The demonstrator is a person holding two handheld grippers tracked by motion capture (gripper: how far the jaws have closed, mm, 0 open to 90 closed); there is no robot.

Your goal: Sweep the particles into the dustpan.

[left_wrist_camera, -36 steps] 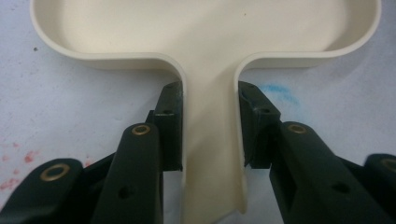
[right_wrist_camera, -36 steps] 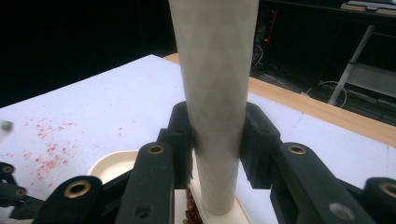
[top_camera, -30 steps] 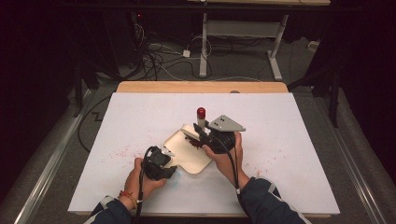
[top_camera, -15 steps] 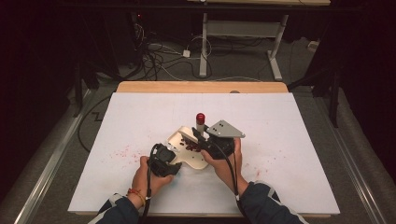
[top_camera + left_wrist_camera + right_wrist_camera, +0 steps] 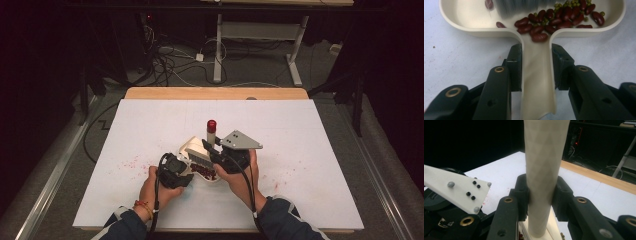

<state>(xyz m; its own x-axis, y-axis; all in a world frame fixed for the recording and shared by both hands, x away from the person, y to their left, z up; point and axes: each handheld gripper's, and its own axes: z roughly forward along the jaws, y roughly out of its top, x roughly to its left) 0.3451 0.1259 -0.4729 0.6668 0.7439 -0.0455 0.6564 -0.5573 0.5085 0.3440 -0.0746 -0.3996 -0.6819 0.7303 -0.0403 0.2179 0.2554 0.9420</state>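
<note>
A cream dustpan (image 5: pixel 196 148) lies on the white table, and my left gripper (image 5: pixel 172 171) is shut on its handle (image 5: pixel 537 82). Red kidney beans and small green beans (image 5: pixel 559 18) lie heaped in the pan near the handle's mouth. My right gripper (image 5: pixel 229 156) is shut on the cream handle (image 5: pixel 544 157) of a brush, which stands upright with its red tip (image 5: pixel 212 124) on top; its jaws have just tightened a little on that handle. The brush's grey bristles (image 5: pixel 524 7) rest inside the pan, beside the beans. Both grippers meet over the pan.
The white table sheet (image 5: pixel 310 150) has red specks (image 5: pixel 129 164) left of the pan and a few at the right. A wooden strip (image 5: pixel 215 93) runs along the far edge. Cables and desk legs lie on the floor beyond.
The brush has come nearer the person across the pan, covering more of its floor. The left gripper has kept its place on the pan handle.
</note>
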